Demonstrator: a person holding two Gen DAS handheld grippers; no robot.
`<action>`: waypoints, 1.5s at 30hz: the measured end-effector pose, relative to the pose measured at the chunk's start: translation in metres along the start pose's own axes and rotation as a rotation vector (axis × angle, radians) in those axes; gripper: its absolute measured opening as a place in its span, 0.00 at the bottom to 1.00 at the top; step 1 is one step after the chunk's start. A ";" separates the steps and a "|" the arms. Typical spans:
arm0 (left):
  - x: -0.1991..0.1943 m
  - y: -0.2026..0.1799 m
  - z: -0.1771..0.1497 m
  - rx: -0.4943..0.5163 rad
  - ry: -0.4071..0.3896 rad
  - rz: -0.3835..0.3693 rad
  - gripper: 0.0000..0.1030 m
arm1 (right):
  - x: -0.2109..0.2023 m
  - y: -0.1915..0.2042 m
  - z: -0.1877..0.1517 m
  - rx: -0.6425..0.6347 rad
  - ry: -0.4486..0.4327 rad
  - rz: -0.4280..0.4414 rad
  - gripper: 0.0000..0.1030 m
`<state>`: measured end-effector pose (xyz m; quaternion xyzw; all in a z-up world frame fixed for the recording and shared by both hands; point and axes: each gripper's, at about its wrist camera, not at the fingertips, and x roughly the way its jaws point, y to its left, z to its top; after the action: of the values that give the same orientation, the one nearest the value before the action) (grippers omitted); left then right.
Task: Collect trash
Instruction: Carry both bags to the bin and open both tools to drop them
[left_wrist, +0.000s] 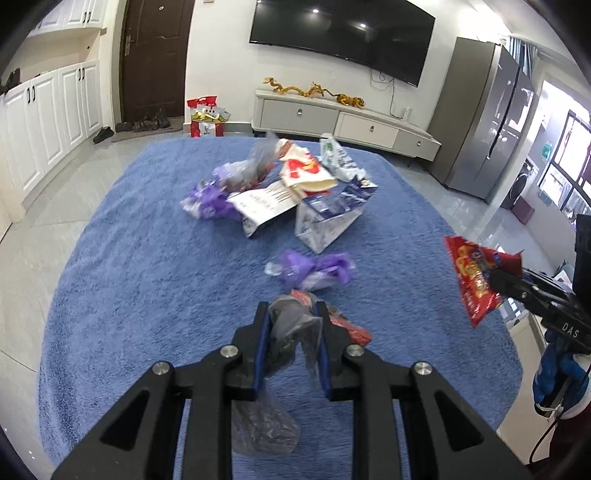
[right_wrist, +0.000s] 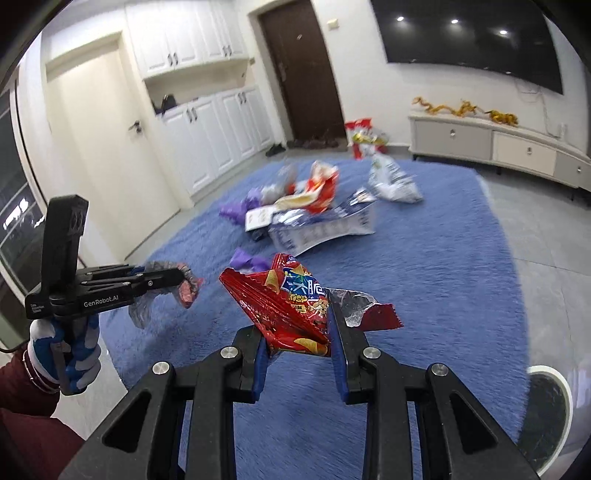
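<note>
My left gripper (left_wrist: 290, 314) is shut on a crumpled grey plastic wrapper (left_wrist: 291, 326) with red print, held above the blue rug (left_wrist: 147, 295); it also shows in the right wrist view (right_wrist: 181, 282). My right gripper (right_wrist: 295, 332) is shut on a red chip bag (right_wrist: 291, 302), lifted off the rug; the bag shows at the right of the left wrist view (left_wrist: 476, 280). A purple wrapper (left_wrist: 314, 269) lies on the rug just ahead. A pile of trash (left_wrist: 288, 192) with white-blue bags, a red-white bag and purple wrappers lies mid-rug.
A white round bin (right_wrist: 546, 413) stands at the lower right, beside the rug. A TV cabinet (left_wrist: 343, 122) runs along the far wall. A red gift bag (left_wrist: 205, 118) stands by the door. White cupboards (left_wrist: 48, 122) line the left side.
</note>
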<state>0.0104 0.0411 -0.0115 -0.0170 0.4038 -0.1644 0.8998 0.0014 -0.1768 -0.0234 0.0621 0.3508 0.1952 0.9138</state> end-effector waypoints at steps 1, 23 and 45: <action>-0.001 -0.007 0.002 0.009 0.003 -0.005 0.21 | -0.008 -0.007 -0.001 0.012 -0.018 -0.007 0.28; 0.120 -0.310 0.050 0.469 0.188 -0.290 0.21 | -0.096 -0.246 -0.127 0.555 -0.122 -0.385 0.28; 0.278 -0.447 0.044 0.407 0.452 -0.380 0.45 | -0.031 -0.347 -0.187 0.738 0.064 -0.518 0.36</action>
<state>0.0886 -0.4723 -0.1095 0.1247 0.5411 -0.4054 0.7261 -0.0351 -0.5117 -0.2313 0.2877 0.4289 -0.1764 0.8380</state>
